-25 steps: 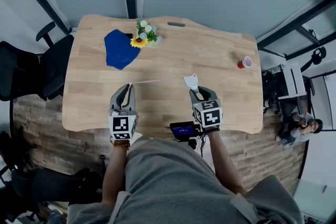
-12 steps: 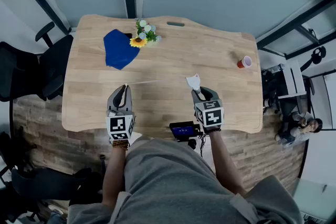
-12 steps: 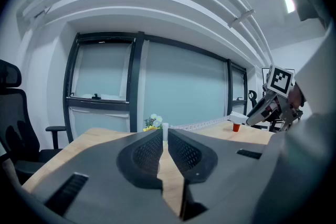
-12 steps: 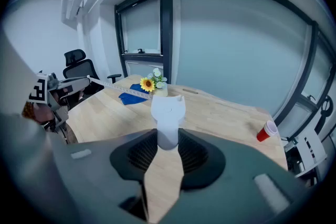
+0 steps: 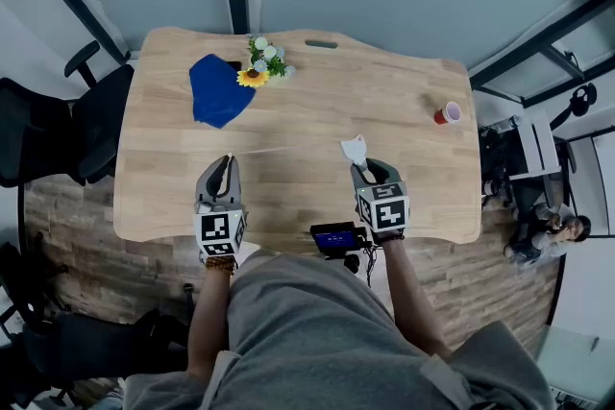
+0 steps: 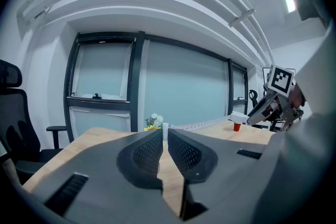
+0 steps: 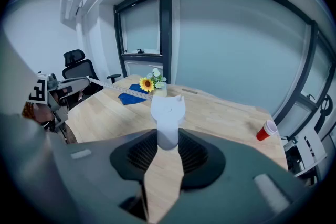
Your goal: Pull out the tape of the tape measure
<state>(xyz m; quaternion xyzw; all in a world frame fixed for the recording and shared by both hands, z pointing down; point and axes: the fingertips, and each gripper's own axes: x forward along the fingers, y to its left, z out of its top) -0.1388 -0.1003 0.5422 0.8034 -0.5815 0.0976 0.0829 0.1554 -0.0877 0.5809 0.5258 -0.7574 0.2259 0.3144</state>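
Above the table (image 7: 226, 113), tape (image 7: 119, 89) markings were unreadably small; the right gripper (image 7: 168, 138) hid the tape measure's (image 7: 168, 110) base.

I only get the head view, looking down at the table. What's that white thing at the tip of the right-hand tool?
Observer: The right gripper view shows that it's a white tape measure, clamped in the right gripper.
Operator: Is the left one holding anything?
Observer: Yes. In the left gripper view, the left gripper pinches a small white end tab, with its fingers nearly together.
Operator: So what's the faint line between them?
Observer: That's the pulled-out tape. Seen close up, it has ruler marks printed along it and runs across to the case.
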